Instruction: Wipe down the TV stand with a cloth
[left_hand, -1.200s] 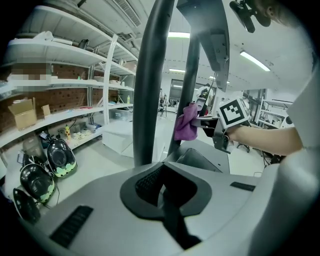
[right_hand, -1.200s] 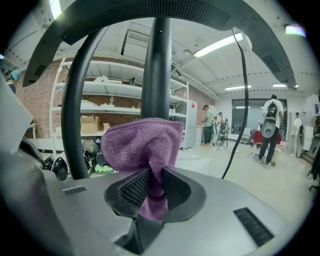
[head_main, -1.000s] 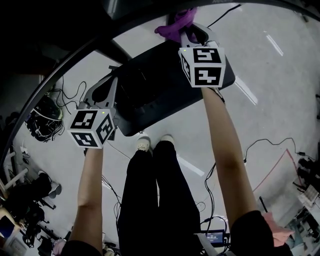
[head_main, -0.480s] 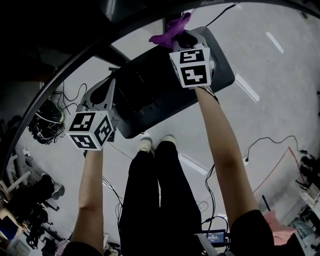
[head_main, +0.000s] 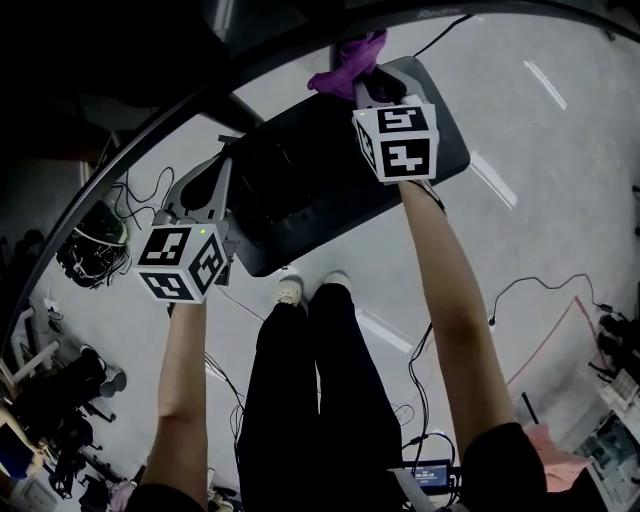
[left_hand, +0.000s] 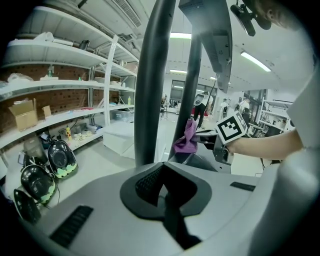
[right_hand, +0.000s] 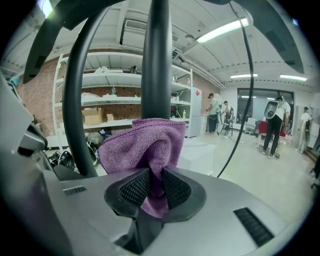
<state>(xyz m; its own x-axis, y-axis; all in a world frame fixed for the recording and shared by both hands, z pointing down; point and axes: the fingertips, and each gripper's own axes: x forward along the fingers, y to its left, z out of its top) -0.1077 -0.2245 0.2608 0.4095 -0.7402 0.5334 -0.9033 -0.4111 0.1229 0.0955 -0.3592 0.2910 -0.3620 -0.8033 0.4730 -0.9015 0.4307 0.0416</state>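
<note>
1. Right gripper (right_hand: 155, 189) has its jaws closed onto a fold of the purple cloth (right_hand: 144, 142). The pads pinch it low in the middle, and the rest bunches up above them. Left gripper (left_hand: 163, 192) has its jaws together with nothing between them.
2. Places are given from the dark base plate (head_main: 310, 200) of the TV stand (left_hand: 154, 75). The cloth is held above the plate's far edge, right in front of the upright column (right_hand: 156, 55). Whether it touches the column I cannot tell. The left gripper hangs at the plate's left edge, well apart from the cloth.
3. The cloth looks like a light, soft, looped fabric, limp and with no stiffness of its own. It probably drapes and folds freely, and any loose corners will flop. It should not slip on the ribbed pads, and it is not fragile.
4. The present hold on a gathered fold seems sound. It leaves a padded wad ahead of the jaws to press on a surface, whereas a corner pinch would let most of the cloth trail.
5. The stand looks rigid and smooth. The flat plate suits broad strokes. The round column probably needs the wad pressed partly around it.
</note>
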